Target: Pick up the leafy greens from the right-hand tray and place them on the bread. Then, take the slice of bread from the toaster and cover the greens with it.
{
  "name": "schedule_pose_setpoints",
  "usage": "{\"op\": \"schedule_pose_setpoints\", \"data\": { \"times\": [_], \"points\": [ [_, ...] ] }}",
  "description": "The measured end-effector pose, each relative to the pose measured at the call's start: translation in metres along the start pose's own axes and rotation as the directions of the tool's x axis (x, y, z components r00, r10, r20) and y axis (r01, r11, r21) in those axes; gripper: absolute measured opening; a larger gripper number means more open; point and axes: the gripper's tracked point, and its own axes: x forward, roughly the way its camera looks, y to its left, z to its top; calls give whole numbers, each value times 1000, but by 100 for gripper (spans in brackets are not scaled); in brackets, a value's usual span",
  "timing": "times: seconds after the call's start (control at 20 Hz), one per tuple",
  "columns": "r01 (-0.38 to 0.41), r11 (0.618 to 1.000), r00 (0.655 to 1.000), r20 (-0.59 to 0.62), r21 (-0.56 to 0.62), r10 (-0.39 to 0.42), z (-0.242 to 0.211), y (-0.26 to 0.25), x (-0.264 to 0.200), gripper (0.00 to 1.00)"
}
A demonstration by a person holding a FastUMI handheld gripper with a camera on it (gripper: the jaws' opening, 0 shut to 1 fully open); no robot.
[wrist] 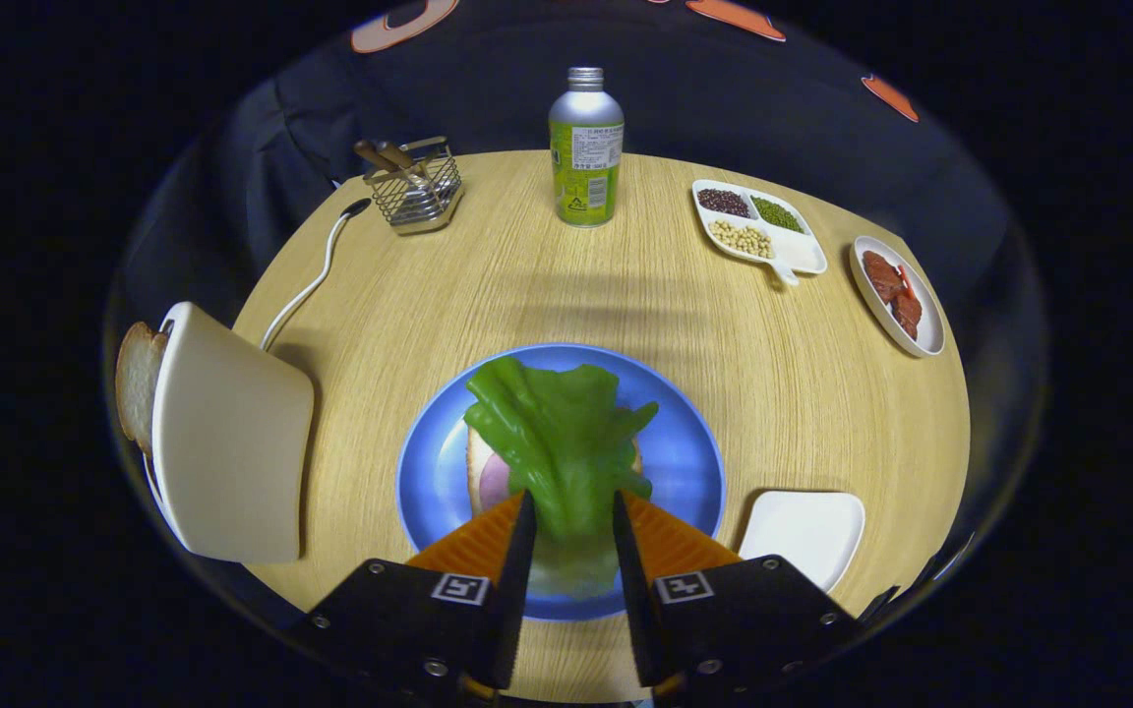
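Over plate: gripper (566, 511) pinches greens (557, 433) by the stem end, both fingers pressing.
Greens: above bread (476, 472) on blue plate (694, 442).
Axis: long, running from fingers outward; leafy tip points away, toward bottle (586, 147).
Advice: lower, centre on bread, then release.
Toaster (227, 442): slice (137, 379) waiting.

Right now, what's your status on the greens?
Tool shut on green leafy lettuce, over bread on round blue plate. Second slice waiting in cream toaster. Nothing in the way.
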Motion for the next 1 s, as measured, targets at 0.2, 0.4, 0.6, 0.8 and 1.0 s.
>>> {"op": "schedule_pose_setpoints", "data": {
  "times": [0.2, 0.4, 0.6, 0.8, 1.0],
  "points": [
    [2, 1000, 1000, 12, 30, -2, 6, -2, -17, 68],
    [-74, 996, 997, 13, 42, 73, 19, 19, -57, 79],
    [-120, 993, 990, 71, 12, 119, 47, 47, -102, 84],
    [-202, 979, 977, 71, -11, 202, 63, 103, -136, 85],
    [-233, 971, 971, 48, -51, 236, 71, 150, -154, 85]
  ]
}}
